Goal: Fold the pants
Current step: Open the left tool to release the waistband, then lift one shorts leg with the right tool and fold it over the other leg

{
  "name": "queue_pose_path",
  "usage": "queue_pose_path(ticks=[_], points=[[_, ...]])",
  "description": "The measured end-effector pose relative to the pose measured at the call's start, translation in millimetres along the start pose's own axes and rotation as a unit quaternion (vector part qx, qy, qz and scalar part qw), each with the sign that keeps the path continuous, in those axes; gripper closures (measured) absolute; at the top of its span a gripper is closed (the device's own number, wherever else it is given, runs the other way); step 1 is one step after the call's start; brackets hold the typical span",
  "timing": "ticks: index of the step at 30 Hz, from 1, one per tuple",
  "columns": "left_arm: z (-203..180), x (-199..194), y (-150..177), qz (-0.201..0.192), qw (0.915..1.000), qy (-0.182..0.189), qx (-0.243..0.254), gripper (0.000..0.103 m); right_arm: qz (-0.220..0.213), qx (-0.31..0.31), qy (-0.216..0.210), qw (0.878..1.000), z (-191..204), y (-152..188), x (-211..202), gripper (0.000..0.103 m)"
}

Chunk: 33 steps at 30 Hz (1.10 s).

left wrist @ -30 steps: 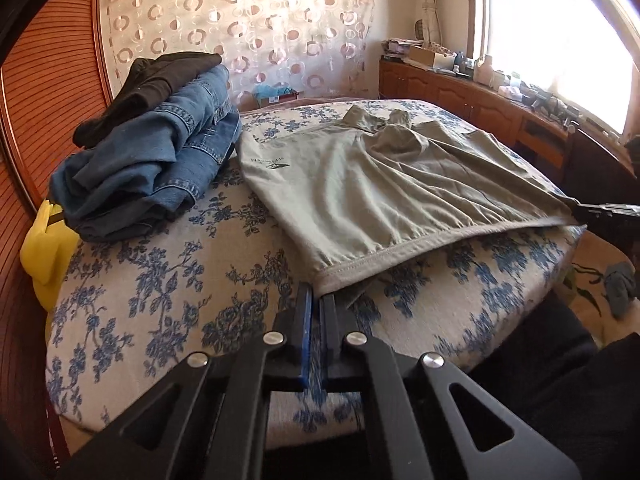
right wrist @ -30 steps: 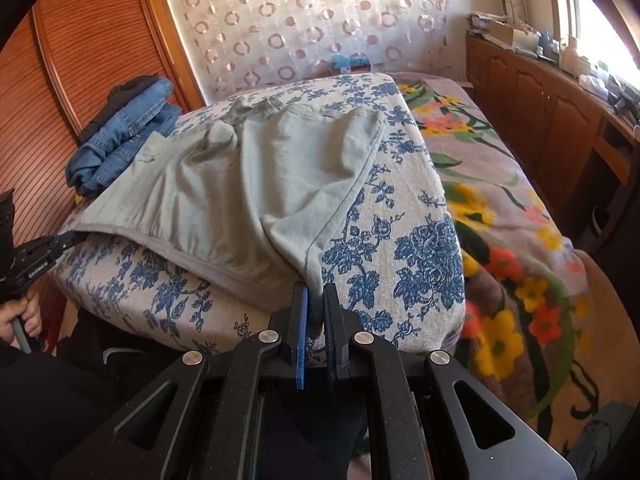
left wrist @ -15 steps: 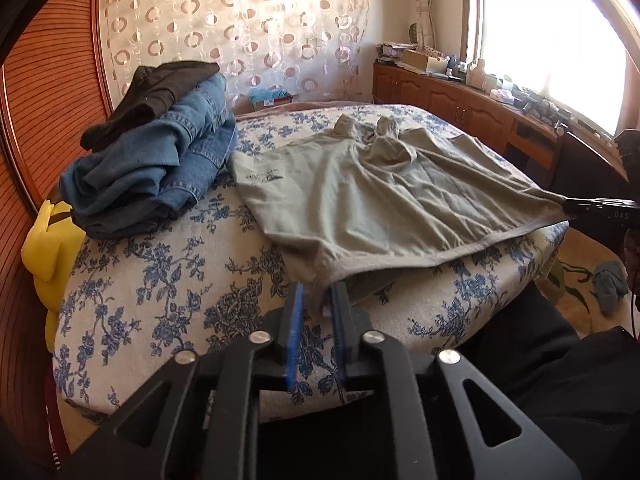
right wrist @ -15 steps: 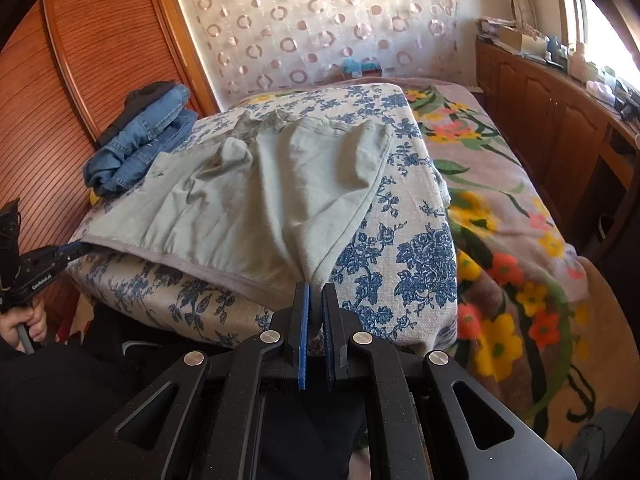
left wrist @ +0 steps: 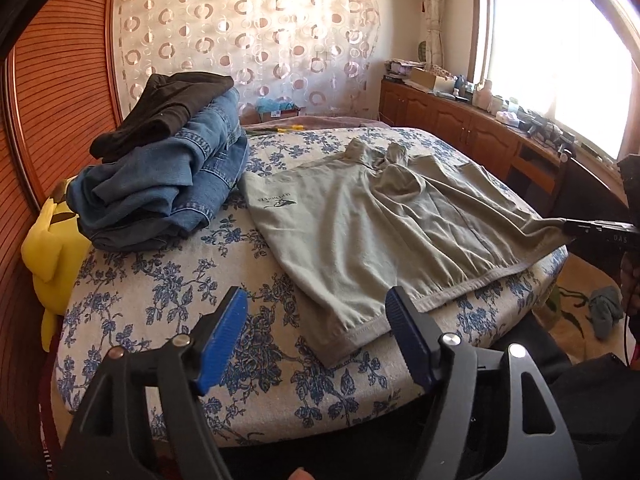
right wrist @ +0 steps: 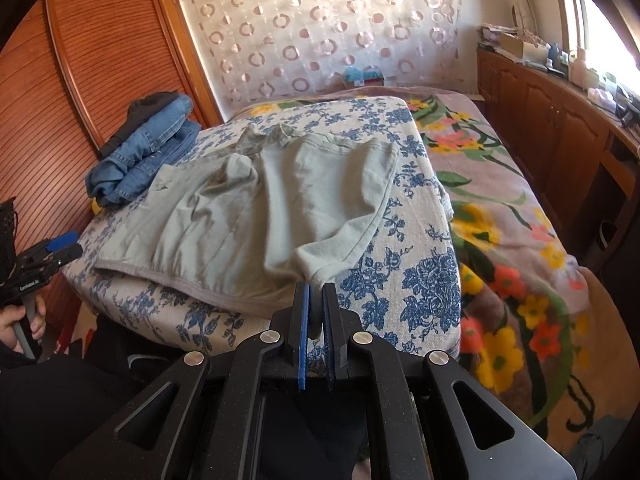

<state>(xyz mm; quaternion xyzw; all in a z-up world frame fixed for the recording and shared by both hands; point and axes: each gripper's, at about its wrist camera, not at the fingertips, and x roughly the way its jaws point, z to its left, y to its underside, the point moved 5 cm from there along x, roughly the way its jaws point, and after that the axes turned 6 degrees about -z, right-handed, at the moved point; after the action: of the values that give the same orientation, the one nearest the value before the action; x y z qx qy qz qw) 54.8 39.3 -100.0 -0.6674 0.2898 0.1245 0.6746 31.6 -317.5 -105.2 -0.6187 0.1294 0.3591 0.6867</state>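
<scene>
Grey-green pants (left wrist: 380, 224) lie spread on a blue-flowered pad (left wrist: 168, 304) on the bed, waistband toward me. My left gripper (left wrist: 316, 316) is open and empty, its blue pads on either side of the waistband's near corner (left wrist: 344, 336), which rests on the pad. My right gripper (right wrist: 315, 304) is shut on the other waistband corner (right wrist: 316, 268) and holds it just above the pad's edge. The pants also show in the right wrist view (right wrist: 280, 208). The right gripper shows at the right edge of the left wrist view (left wrist: 600, 232); the left shows in the right wrist view (right wrist: 52, 252).
A pile of folded jeans (left wrist: 168, 184) with dark pants (left wrist: 160, 112) on top sits at the pad's far left, a yellow plush toy (left wrist: 48, 248) beside it. A flowered blanket (right wrist: 512, 208) covers the bed to the right. Wooden cabinets (right wrist: 560, 140) line the window wall.
My left gripper has opened and let go of the near waistband corner, which now lies on the pad. My right gripper stays shut on its corner and has risen slightly.
</scene>
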Motion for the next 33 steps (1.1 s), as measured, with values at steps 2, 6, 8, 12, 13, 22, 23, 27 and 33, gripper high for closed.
queue_pose_path(ticks=[2,6,8,12,13,22,23,27,33], points=[[1.1,2.7,-0.7,0.000,1.0000,-0.009,0.003,0.032,-0.003,0.000,-0.004,1.000,1.9,-2.2,0.3,0.099],[4.1,5.6,-3.7,-0.014,0.9997,-0.017,0.000,0.032,-0.014,-0.001,-0.015,1.000,9.2,-7.8,2.7,0.099],[5.5,7.9,-4.6,-0.017,0.9995,-0.028,0.003,0.032,-0.018,-0.004,-0.023,1.000,14.5,-10.9,5.5,0.099],[5.5,12.8,-5.1,-0.016,0.9992,-0.036,0.004,0.032,-0.021,-0.009,-0.044,0.999,28.6,-18.2,13.7,0.099],[6.2,13.8,-5.3,-0.016,0.9993,-0.034,0.000,0.032,-0.023,-0.013,-0.049,0.998,33.3,-20.4,15.6,0.099],[17.8,15.8,-7.9,-0.023,0.9988,-0.041,-0.015,0.032,-0.030,-0.065,-0.104,0.992,93.9,-46.6,40.9,0.100],[20.8,15.8,-7.7,-0.022,0.9986,-0.044,-0.018,0.032,-0.030,-0.072,-0.112,0.991,103.7,-49.4,45.3,0.099],[30.0,15.0,-5.5,-0.020,0.9985,-0.044,-0.028,0.032,-0.033,-0.094,-0.146,0.984,139.9,-57.2,60.5,0.100],[47.1,10.4,-2.3,-0.023,0.9971,-0.064,-0.035,0.032,-0.030,-0.128,-0.187,0.974,195.1,-67.4,79.1,0.100]])
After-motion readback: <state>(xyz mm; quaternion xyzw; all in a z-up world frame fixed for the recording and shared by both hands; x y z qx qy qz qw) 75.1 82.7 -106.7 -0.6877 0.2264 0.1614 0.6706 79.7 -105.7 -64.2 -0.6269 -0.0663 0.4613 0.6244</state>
